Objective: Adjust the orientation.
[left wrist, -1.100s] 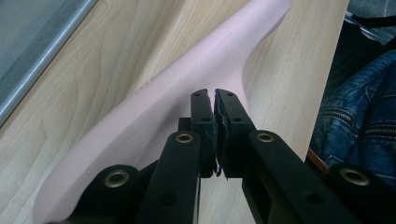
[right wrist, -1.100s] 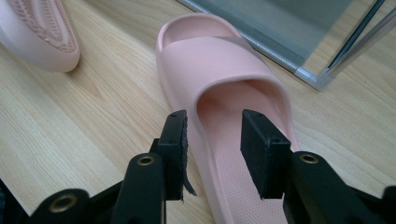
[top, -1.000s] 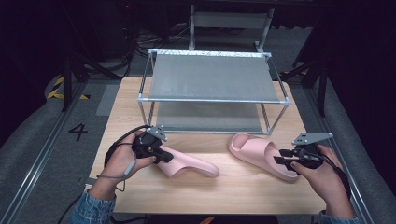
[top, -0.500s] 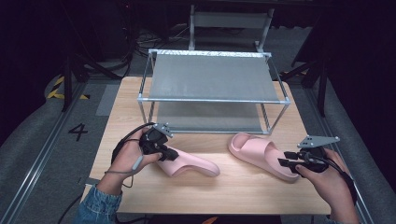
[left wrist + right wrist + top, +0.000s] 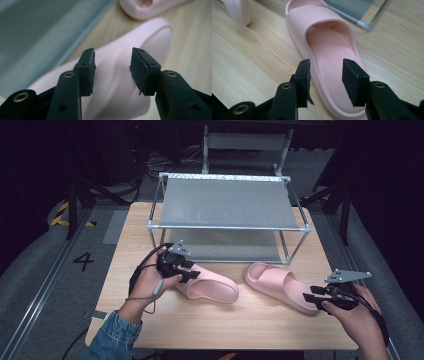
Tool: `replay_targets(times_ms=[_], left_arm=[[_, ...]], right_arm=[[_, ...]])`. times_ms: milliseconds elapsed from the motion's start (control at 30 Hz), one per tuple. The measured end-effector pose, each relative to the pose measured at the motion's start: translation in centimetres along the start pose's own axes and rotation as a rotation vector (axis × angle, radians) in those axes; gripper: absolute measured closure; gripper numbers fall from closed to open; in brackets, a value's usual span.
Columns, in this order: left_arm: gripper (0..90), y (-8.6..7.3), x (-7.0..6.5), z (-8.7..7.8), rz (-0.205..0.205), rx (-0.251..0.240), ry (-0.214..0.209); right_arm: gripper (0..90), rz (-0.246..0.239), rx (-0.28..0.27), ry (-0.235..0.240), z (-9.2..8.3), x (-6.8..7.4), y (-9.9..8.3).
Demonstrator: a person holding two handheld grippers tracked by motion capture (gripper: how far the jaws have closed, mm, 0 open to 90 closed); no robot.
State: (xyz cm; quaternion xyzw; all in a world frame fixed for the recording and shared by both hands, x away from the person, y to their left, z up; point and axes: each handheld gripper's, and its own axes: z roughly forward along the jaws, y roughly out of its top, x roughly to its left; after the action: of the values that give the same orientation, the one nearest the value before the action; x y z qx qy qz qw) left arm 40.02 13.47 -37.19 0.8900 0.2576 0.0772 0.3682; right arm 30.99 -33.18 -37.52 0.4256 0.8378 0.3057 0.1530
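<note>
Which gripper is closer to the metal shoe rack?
Left. The left gripper sits over the left pink slipper, right in front of the shoe rack. The right gripper is at the right slipper's heel, farther back toward the table's near edge.

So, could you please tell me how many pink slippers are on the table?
2: one slipper lies left of centre by the left hand-held gripper, the other slipper right of centre, before the rack.
</note>
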Motion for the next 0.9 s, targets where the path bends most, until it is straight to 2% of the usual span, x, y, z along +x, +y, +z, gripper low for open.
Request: replay_targets(times_ms=[100,133,367,567,633,733,767,800,833,900], left_arm=[[46.0,0.3,0.0,-0.1,0.001,-0.05,0.027],[45.4,0.4,-0.1,-0.1,-0.006,-0.064,0.027],[45.3,0.5,-0.5,0.1,0.003,-0.041,0.007],[46.8,0.9,-1.3,0.9,0.032,-0.007,-0.015],[48.2,0.9,-1.7,1.7,0.032,0.008,-0.039],[50.7,0.9,-1.9,2.4,0.034,0.017,-0.051],[54.3,0.9,-2.2,3.0,0.038,0.041,-0.06],[57.3,0.9,-2.2,3.0,0.038,0.041,-0.06],[61.0,0.9,-2.6,3.7,0.05,0.079,-0.077],[67.1,0.8,-2.9,4.3,0.05,0.127,-0.078]], right_arm=[[57.4,-0.005,-0.008,-0.013,-0.3,-0.1,-0.2],[57.1,0.007,-0.007,-0.014,-0.4,-0.1,-0.3],[56.3,0.002,-0.009,-0.017,-0.3,0.0,-0.4],[56.2,0.0,-0.007,-0.014,-0.3,0.1,-0.3],[56.2,-0.003,-0.009,-0.015,-0.2,0.1,-0.3],[56.2,-0.008,-0.007,-0.015,-0.1,0.2,-0.3],[56.2,-0.012,-0.003,-0.012,-0.1,0.2,-0.3],[56.3,-0.009,-0.004,-0.012,-0.1,0.2,-0.3],[56.2,-0.011,-0.004,-0.012,0.0,0.2,-0.4],[56.3,-0.014,-0.002,-0.014,-0.1,0.2,-0.4]])
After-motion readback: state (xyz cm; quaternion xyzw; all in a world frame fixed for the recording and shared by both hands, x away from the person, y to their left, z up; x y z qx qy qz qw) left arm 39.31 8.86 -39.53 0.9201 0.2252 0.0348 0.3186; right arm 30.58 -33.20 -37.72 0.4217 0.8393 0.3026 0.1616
